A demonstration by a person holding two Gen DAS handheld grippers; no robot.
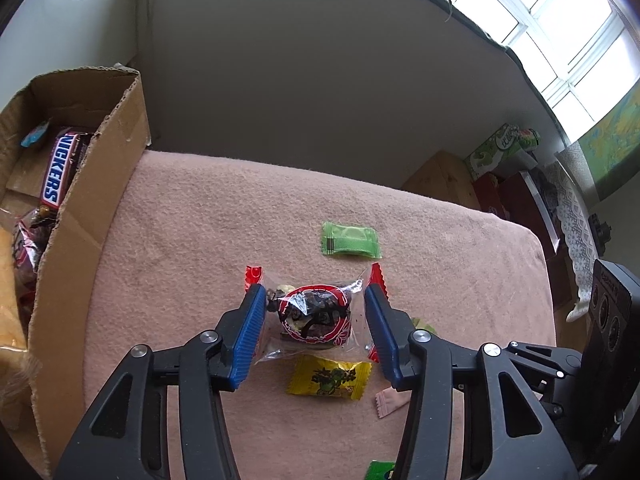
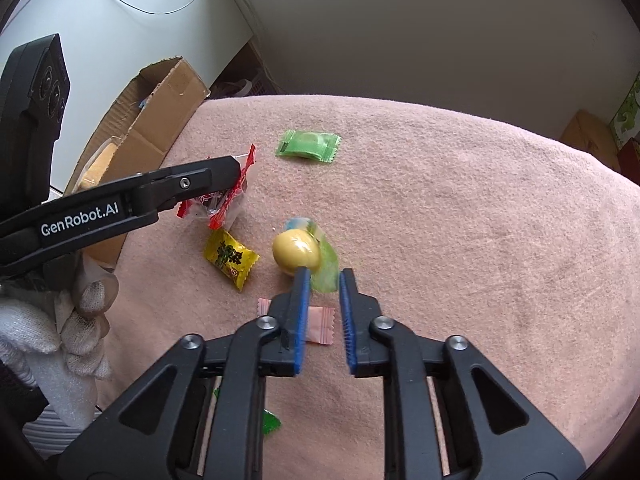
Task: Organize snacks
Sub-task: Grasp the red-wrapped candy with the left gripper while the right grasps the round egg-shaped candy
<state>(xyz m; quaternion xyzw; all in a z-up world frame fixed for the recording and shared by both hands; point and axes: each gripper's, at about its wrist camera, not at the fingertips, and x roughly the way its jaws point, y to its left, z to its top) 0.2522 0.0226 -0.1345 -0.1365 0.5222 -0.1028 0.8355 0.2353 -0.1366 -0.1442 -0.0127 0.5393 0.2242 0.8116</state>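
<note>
My left gripper (image 1: 314, 298) is open, its blue pads on either side of a clear, red-edged packet of dark snack (image 1: 316, 316) on the pink cloth; this packet also shows in the right wrist view (image 2: 224, 204). My right gripper (image 2: 323, 276) is slightly open around the green wrapper tail (image 2: 326, 272) of a round yellow sweet (image 2: 296, 250); whether the pads touch it is unclear. A yellow packet (image 1: 328, 376) (image 2: 230, 258), a green packet (image 1: 351, 240) (image 2: 308, 146) and a pink sachet (image 1: 390, 400) (image 2: 320, 326) lie on the cloth.
A cardboard box (image 1: 80, 240) (image 2: 156, 120) stands at the left edge, with a Snickers bar (image 1: 60, 168) and other packets inside. The pink cloth (image 2: 460, 220) covers the table. Another green wrapper (image 1: 380, 470) (image 2: 270, 424) lies near me. Boxes (image 1: 500, 148) stand beyond the table's right.
</note>
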